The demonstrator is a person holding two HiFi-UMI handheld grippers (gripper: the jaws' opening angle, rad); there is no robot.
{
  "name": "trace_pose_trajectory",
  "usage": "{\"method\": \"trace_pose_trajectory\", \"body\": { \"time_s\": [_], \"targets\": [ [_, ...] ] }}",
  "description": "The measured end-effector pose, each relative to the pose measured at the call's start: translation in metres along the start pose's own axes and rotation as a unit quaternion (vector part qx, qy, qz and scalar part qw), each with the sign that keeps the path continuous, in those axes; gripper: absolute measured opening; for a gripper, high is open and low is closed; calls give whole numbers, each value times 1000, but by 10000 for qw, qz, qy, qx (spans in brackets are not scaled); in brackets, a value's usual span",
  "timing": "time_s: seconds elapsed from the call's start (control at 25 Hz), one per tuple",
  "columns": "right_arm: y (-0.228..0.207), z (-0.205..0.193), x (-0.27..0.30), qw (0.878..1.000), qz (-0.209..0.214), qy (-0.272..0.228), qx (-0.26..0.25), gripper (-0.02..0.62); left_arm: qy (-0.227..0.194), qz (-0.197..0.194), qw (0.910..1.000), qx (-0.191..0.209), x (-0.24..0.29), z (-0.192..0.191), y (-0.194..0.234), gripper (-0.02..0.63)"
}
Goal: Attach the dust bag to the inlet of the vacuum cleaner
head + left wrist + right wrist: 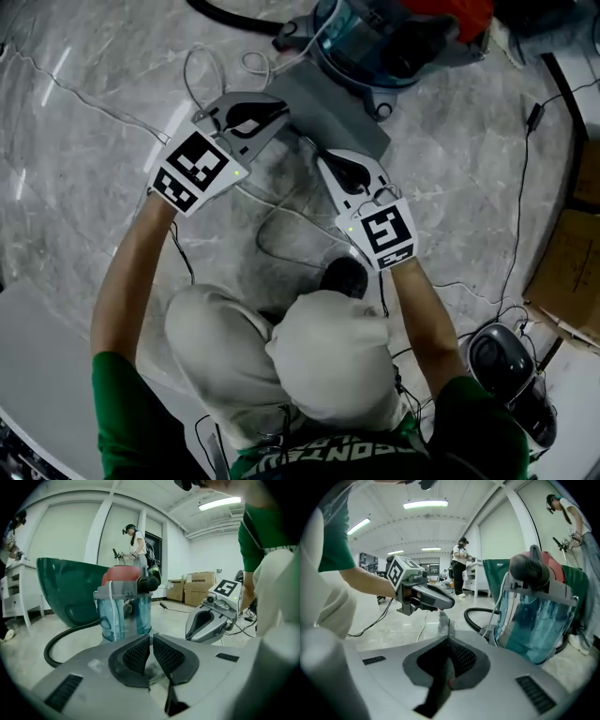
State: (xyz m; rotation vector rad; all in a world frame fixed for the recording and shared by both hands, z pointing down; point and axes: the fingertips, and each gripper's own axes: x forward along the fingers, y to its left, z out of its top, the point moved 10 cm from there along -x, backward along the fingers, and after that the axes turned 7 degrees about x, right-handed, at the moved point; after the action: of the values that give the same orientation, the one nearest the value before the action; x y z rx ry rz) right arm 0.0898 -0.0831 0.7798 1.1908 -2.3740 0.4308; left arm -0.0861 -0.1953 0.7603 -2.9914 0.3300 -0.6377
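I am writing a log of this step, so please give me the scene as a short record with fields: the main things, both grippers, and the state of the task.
Vacuum cleaner: on the floor, clear blue tank, red top, black hose.
Dust bag: grey, flat, right in front of the vacuum cleaner.
Left gripper: fingers closed, at the bag's left edge.
Right gripper: fingers closed on the bag's near edge.
Task state: bag held by both grippers; contact with the inlet cannot be told.
Surroundings: cables on the grey marble floor.

dust bag (330,111): grey, flat | vacuum cleaner (394,42): teal, upright, adjacent
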Motion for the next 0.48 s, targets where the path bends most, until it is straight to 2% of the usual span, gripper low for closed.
{"method": "trace_pose_trajectory", "body": {
  "time_s": [0.2,0.24,0.32,0.4,0.48],
  "targets": [
    [-16,41,-31,9997,146,-81,-180,15,-129,-205,9991,353,1,44,12,12],
    [-19,48,-37,9996,149,-86,-231,15,-150,-295,9987,376,2,53,14,32],
    [-24,60,-46,9994,161,-107,-299,15,-60,-467,9976,502,5,67,16,89],
    [-28,70,-55,9993,157,-149,-310,15,125,-560,9957,729,7,79,14,91],
    [-31,78,-62,9992,151,-197,-307,15,220,-618,9947,794,7,87,14,91]
  ]
}}
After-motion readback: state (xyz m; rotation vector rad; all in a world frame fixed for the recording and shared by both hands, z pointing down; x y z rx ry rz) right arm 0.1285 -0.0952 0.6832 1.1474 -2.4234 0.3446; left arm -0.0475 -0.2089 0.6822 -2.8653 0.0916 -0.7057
